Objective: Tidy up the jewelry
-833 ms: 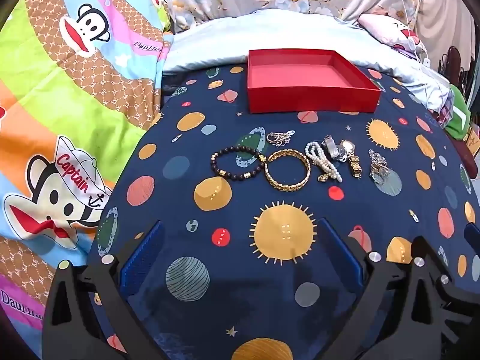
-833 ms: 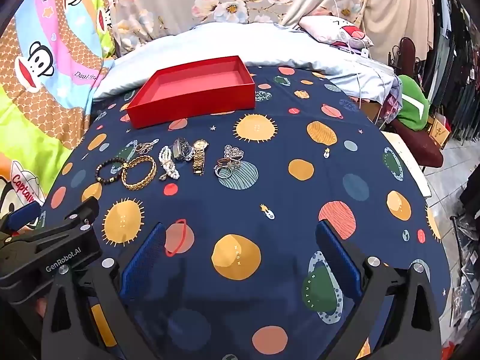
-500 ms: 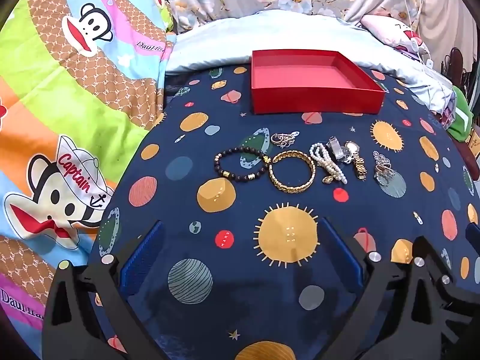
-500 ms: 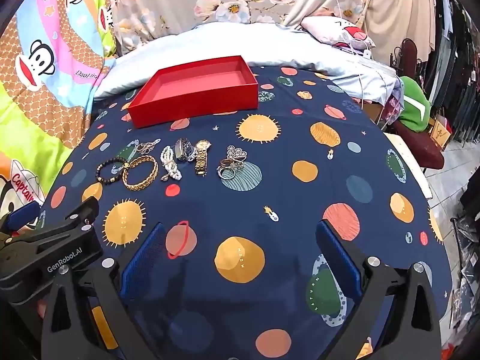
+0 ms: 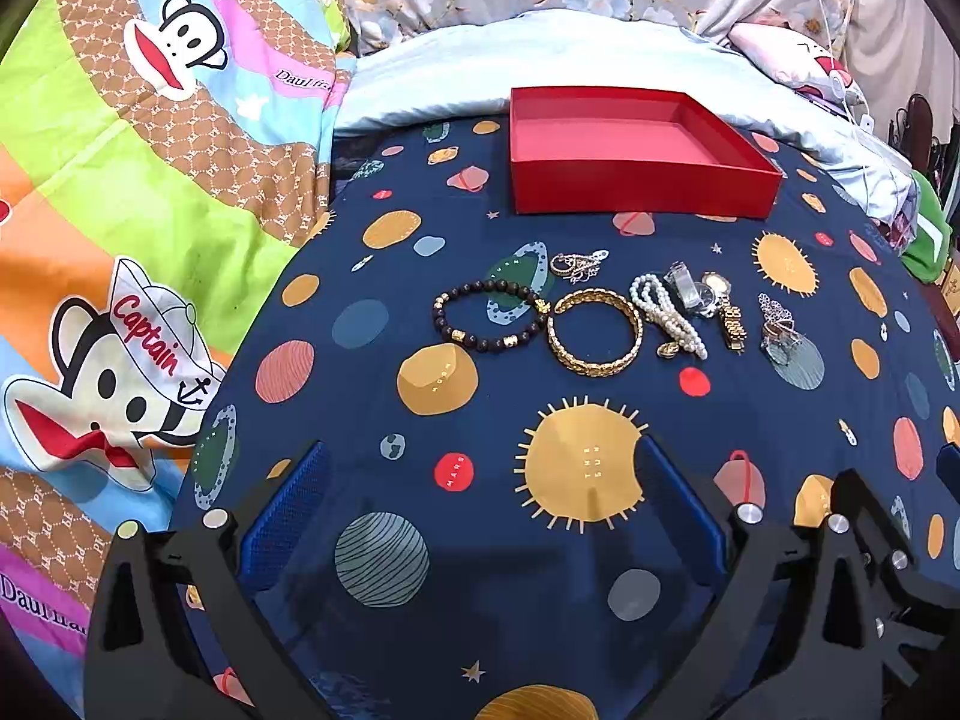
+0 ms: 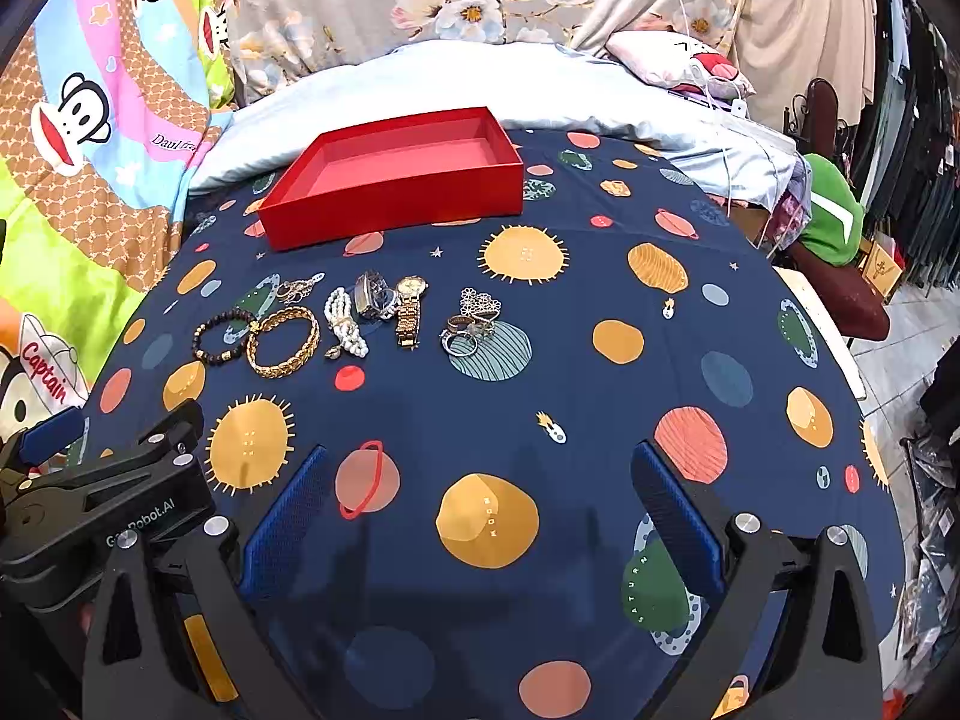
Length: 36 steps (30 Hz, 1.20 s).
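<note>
Both hand-held grippers gape empty; only the right view shows what seems a green cushion [image 6: 831,219].

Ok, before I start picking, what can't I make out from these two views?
- Ring cluster: pieces overlap, too small to count, either view.
- Silver watch: half tucked under the gold watch.
- Right gripper: cut off by the left view's edge.
- Red box: floor behind the front wall hidden.

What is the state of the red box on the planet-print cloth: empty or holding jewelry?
Empty. The red box shows only its bare pink floor; the gold bangle and the other pieces lie outside it on the cloth.
</note>
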Tool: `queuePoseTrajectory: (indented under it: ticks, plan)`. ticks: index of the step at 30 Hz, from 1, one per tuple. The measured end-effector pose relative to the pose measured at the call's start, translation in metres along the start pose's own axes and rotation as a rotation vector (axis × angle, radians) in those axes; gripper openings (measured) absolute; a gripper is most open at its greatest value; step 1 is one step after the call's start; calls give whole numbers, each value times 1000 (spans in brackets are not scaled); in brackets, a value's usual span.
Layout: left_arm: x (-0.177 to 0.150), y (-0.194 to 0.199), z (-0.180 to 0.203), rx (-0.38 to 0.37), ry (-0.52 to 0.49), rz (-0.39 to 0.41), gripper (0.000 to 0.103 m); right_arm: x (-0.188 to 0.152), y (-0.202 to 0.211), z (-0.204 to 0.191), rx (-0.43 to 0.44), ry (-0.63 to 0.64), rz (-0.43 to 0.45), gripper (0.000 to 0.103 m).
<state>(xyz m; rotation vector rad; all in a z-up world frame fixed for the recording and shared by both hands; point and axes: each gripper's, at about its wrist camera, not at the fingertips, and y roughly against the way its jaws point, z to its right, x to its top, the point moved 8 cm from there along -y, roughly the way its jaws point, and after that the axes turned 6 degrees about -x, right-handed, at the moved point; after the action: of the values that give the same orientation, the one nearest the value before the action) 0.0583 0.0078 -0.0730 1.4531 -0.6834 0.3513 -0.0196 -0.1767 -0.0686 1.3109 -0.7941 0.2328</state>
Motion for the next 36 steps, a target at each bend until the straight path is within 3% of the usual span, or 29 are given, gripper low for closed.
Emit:
queuePoseTrajectory:
  ticks: [36]
  plan:
    - [27, 16, 0, 12, 12, -1, 98, 32, 19, -3, 5, 33, 21, 98]
